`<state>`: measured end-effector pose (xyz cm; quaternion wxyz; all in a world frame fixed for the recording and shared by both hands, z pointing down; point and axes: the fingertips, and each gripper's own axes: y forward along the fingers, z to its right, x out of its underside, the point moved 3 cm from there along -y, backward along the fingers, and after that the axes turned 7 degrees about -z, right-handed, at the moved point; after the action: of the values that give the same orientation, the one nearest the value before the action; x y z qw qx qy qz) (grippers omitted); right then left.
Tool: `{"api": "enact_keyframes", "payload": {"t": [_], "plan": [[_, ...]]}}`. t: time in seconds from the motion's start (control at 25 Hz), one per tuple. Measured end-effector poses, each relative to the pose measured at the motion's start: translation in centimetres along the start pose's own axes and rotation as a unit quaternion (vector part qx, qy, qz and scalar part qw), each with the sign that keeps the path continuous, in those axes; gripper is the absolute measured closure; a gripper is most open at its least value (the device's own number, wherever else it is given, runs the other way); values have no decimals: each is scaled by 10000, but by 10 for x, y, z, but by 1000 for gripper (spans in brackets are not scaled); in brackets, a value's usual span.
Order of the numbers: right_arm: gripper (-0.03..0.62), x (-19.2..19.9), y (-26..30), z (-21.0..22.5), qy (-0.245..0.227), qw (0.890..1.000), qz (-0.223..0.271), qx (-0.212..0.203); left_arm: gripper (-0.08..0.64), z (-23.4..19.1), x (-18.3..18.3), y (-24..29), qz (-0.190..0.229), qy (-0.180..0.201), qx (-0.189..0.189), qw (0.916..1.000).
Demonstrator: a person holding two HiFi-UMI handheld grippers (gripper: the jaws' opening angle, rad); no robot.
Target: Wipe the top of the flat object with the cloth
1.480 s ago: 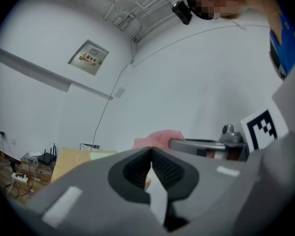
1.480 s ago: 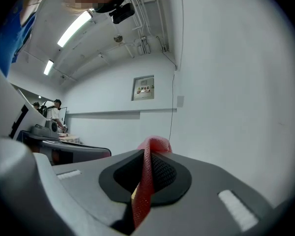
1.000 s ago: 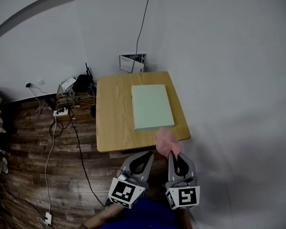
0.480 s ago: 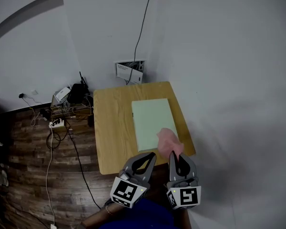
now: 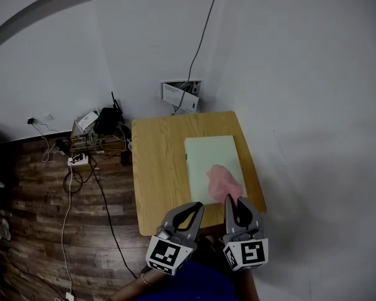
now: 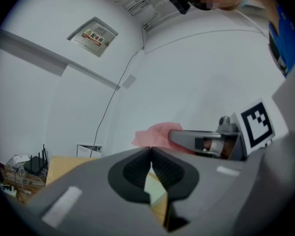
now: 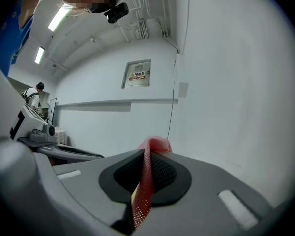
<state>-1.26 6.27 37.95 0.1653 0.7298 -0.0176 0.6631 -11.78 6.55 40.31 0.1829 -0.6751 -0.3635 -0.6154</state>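
The right gripper (image 5: 233, 200) is clamped on a thin fold of the cloth (image 5: 224, 179). Most of the cloth bunches loose ahead of the jaws, over the table's (image 5: 156, 168) near right part. The left gripper (image 5: 197, 204) is closed on nothing and hangs just off the table's near edge.

The board (image 5: 210, 155) lies flat on the table's right half, close to its right edge. Whether the cloth touches it yet cannot be told.

The pinch is narrow, so a hard drag could pull the cloth free or roll it into a wad that wipes only a stripe. The board looks unfastened and nothing braces it, so a sideways stroke could slide it toward the table's right edge.

A second ago the cloth hung over the table's near edge, short of the board. Now it covers the board's near right corner, and both grippers have closed in on the table.
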Motion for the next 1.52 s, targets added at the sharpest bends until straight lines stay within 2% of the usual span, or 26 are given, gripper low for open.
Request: {"api": "enact_keyframes", "payload": {"t": [0.24, 0.52, 0.92, 1.08, 1.24, 1.52], "plan": [[575, -6, 26, 3, -53, 9995, -56, -306, 557, -20, 5, -1, -29, -87, -339, 9994], [575, -9, 56, 27, -72, 9977, -3, -670, 555, -28, 1, 28, -65, -99, -715, 9974], [575, -6, 107, 99, -147, 9920, -99, -1249, 551, -30, -1, 105, -151, -81, -1244, 9921], [575, -7, 128, 115, -308, 9872, -144, -1560, 551, -38, 12, 122, -390, -69, -1632, 9858], [575, -4, 152, 123, -465, 9827, -230, -1780, 543, -55, 38, 136, -747, -221, -1923, 9782], [575, 9, 185, 121, -544, 9823, -390, -1747, 529, -81, 74, 149, -1286, -380, -1866, 9732]]}}
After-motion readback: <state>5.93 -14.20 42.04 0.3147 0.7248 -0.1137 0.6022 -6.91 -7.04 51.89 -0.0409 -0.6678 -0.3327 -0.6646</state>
